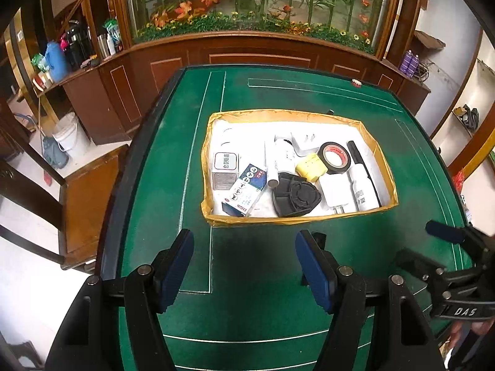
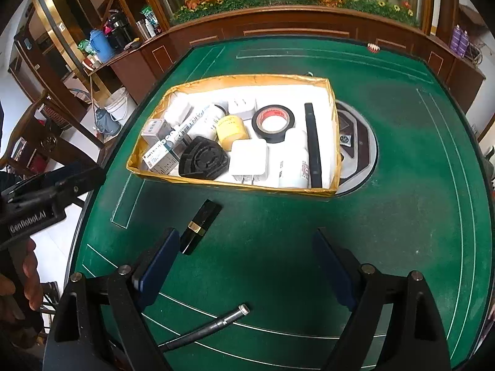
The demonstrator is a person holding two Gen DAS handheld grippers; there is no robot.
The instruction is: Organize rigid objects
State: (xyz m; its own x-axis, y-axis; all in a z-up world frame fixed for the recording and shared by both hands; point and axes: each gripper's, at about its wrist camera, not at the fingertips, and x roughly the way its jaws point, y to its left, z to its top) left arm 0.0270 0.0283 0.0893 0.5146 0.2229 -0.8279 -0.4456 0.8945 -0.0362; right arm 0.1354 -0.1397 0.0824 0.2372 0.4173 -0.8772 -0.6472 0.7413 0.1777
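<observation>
Both your left hand-held gripper (image 1: 244,266) and right hand-held gripper (image 2: 247,266) gape, released; your right arm partly hides the metal hose (image 2: 213,324) beside the lipstick (image 2: 201,225).

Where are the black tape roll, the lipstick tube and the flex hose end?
black tape roll (image 2: 273,122): right wrist view, on its black rim.
lipstick tube (image 2: 200,225): right wrist view, near the gold band.
flex hose end (image 2: 243,309): right wrist view, on the metal tip.

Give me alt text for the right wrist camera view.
An open right hand-held gripper hovers over a green table, beside a black lipstick tube. Beyond sits a tray crowded with tape, chargers and bottles.
</observation>
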